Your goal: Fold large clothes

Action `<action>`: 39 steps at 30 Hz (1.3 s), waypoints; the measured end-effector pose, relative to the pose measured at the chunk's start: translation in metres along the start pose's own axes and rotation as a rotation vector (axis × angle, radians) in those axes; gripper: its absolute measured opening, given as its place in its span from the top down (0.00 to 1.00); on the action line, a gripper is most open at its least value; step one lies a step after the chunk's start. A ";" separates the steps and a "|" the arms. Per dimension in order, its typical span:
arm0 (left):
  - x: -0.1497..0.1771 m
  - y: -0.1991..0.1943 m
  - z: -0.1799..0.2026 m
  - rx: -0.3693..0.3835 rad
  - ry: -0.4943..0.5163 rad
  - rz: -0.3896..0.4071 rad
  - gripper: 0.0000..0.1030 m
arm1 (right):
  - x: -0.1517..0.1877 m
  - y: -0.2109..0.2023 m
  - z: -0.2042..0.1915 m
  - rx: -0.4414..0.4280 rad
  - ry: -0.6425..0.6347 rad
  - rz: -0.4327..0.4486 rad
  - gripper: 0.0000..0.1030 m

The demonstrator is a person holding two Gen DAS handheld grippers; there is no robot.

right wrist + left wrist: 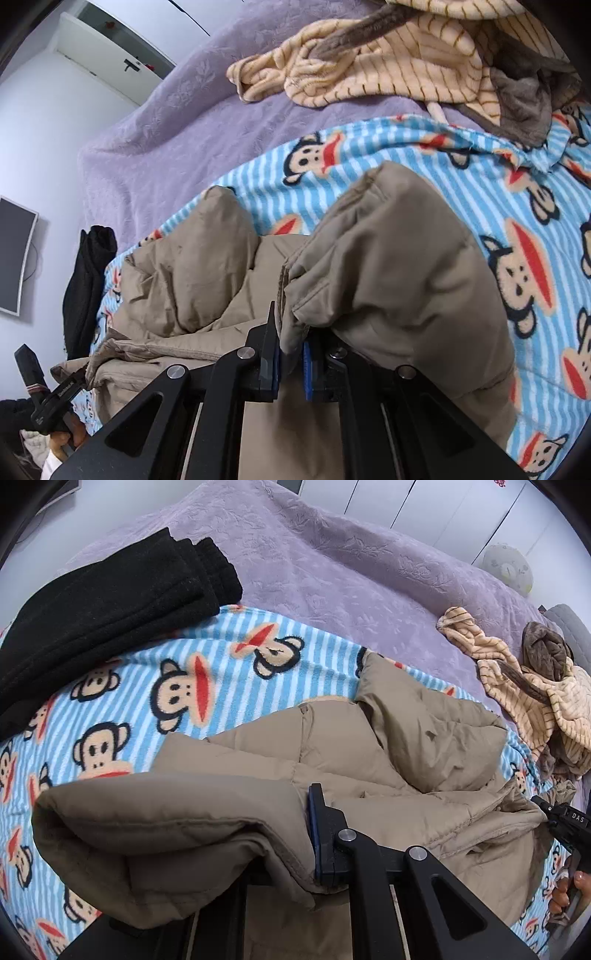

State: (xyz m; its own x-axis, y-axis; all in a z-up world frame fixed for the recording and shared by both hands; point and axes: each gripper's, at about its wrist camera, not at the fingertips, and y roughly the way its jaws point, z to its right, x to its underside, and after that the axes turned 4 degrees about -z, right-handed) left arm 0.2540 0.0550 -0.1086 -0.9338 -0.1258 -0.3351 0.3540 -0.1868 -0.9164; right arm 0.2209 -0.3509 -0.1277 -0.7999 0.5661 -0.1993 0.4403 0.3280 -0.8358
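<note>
The right tongs (290, 360) clamp a fold of the tan padded jacket (399, 280), its cloth bunched between the blue pads. The left tongs (280, 834) grip another edge of the jacket, which drapes over one finger and hides it. Between them the jacket lies rumpled on a blue striped monkey blanket (207, 642) spread over a purple bedspread (332, 565). Folded black clothes (110, 602) rest to one side, a striped cream garment (517, 686) to the other.
</note>
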 end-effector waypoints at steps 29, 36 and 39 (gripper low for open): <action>0.003 -0.037 0.018 -0.036 0.188 0.054 0.43 | -0.008 -0.029 -0.004 -0.084 -0.063 0.011 0.21; 0.011 -0.052 0.020 -0.085 0.200 0.112 0.35 | 0.016 -0.025 -0.007 -0.099 -0.081 -0.039 0.67; 0.013 -0.052 0.029 -0.019 0.244 0.107 0.44 | 0.024 -0.016 -0.019 -0.111 -0.137 -0.055 0.75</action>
State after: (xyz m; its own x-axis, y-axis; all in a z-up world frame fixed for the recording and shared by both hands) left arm 0.2253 0.0345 -0.0589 -0.8771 0.0950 -0.4709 0.4523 -0.1668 -0.8761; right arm 0.2026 -0.3283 -0.1091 -0.8687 0.4394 -0.2288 0.4307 0.4417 -0.7870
